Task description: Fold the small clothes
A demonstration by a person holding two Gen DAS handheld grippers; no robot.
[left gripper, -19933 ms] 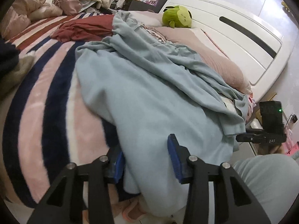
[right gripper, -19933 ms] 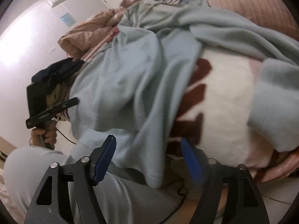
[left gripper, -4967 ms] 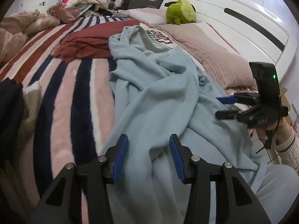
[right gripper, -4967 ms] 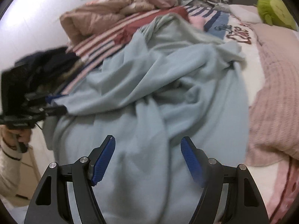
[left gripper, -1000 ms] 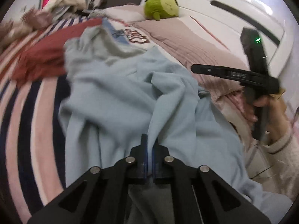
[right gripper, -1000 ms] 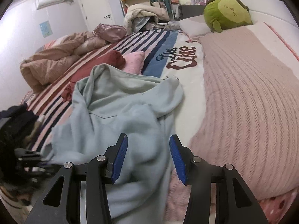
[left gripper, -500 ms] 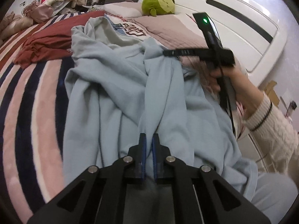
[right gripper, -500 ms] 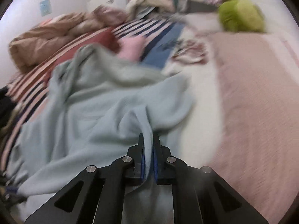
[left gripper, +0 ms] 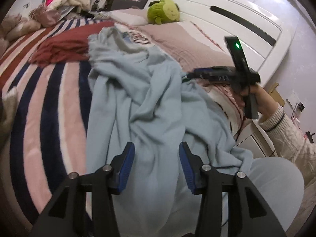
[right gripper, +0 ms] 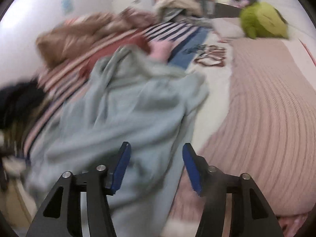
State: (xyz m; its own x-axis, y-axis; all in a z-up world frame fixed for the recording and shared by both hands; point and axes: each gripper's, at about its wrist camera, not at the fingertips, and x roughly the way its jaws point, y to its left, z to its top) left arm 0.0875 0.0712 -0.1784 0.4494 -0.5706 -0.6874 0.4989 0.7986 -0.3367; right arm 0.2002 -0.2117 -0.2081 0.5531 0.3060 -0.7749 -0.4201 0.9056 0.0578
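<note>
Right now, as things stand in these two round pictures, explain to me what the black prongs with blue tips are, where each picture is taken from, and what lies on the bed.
There is no robot here. A person holds a hand-operated gripper in each hand, and a wide-angle camera on each looks forward along its two fingers.

One picture is from the left gripper. It also shows the right gripper, held in the person's right hand.

The other is from the right gripper and is blurred.

On the bed, over a striped blanket, lies a crumpled light blue sweatshirt, with a dark red garment behind it and a green plush toy by the white headboard.

Both grippers' jaws are opening. The sweatshirt lies under them, but neither grips it.
</note>
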